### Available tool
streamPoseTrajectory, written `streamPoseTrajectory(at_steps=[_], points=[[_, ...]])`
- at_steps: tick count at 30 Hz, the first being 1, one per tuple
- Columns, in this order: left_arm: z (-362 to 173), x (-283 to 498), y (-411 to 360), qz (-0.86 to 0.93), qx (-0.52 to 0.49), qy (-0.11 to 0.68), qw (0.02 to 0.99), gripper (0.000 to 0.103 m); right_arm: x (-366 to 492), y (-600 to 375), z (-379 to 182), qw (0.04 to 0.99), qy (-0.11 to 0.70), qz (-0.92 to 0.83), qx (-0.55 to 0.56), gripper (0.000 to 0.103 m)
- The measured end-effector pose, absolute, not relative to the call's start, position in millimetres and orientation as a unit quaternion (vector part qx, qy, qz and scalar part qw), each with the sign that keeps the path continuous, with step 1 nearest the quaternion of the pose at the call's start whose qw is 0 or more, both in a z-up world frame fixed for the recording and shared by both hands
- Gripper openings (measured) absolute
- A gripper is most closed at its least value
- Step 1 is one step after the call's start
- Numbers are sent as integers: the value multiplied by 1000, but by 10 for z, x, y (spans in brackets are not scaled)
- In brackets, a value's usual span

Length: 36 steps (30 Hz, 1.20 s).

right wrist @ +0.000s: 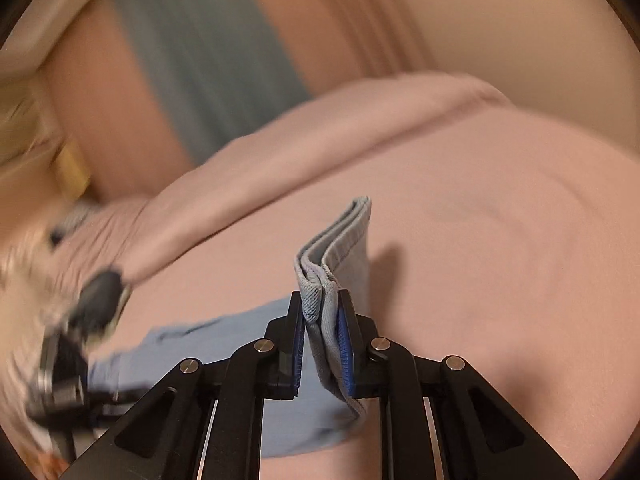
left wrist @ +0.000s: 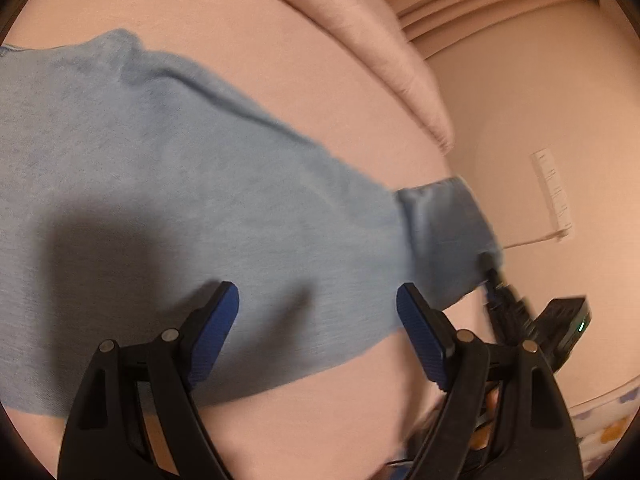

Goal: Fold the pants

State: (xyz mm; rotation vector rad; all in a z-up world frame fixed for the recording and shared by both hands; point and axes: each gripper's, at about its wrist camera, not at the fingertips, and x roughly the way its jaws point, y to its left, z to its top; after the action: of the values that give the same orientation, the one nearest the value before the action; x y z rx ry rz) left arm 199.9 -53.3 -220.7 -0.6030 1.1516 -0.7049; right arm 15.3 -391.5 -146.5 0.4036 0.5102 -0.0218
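Pink bedsheet (left wrist: 304,56) under light-blue pants (left wrist: 168,184); left gripper (left wrist: 318,308) spread wide above fabric, right gripper (right wrist: 322,332) clamped on folded hem w/ layers bunched.

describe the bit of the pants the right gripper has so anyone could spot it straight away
Start from the pink bed cover that fills the right wrist view, with the light blue pants lying on it. The right gripper is shut on their hem, which stands up from between the fingers. It shows stacked, stitched layers edge-on, while the remaining cloth lies flat.
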Motion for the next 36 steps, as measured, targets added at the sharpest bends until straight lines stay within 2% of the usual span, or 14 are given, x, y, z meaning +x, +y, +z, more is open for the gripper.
streamPoseTrajectory(at_steps=[2,4,11,13,14,15,16,17,18,21,26,36], points=[[-2123,2004,-498,-340,-307,509,729,83,181,-3617,-1428,954,251,19,162,18],[-2060,2015,-488,-357,-335,496,718,93,210,-3313,-1456,956,256,49,134,18],[-2182,2233,-698,-368,-366,513,684,93,331,-2658,-1738,951,288,98,60,18],[-2232,2273,-742,-365,-366,522,678,87,263,-2540,-1791,950,294,100,29,18],[-2245,2286,-770,-364,-358,526,680,75,242,-2502,-1810,950,296,101,21,18],[-2263,2293,-798,-362,-345,532,684,55,219,-2478,-1820,949,296,104,15,18],[-2283,2299,-820,-362,-334,538,684,45,201,-2464,-1823,949,295,108,13,18],[-2306,2304,-839,-361,-322,544,686,25,192,-2458,-1818,949,295,111,12,18],[-2313,2301,-829,-355,-310,545,693,14,175,-2468,-1810,949,294,110,10,18],[-2264,2285,-656,-349,-314,523,711,13,199,-2429,-1795,949,294,112,6,18],[-2025,2236,-437,-334,-267,475,769,9,191,-2199,-1721,951,277,140,-5,18],[-2360,2392,116,-243,-249,504,790,9,371,-1569,-1981,922,324,207,-46,18]])
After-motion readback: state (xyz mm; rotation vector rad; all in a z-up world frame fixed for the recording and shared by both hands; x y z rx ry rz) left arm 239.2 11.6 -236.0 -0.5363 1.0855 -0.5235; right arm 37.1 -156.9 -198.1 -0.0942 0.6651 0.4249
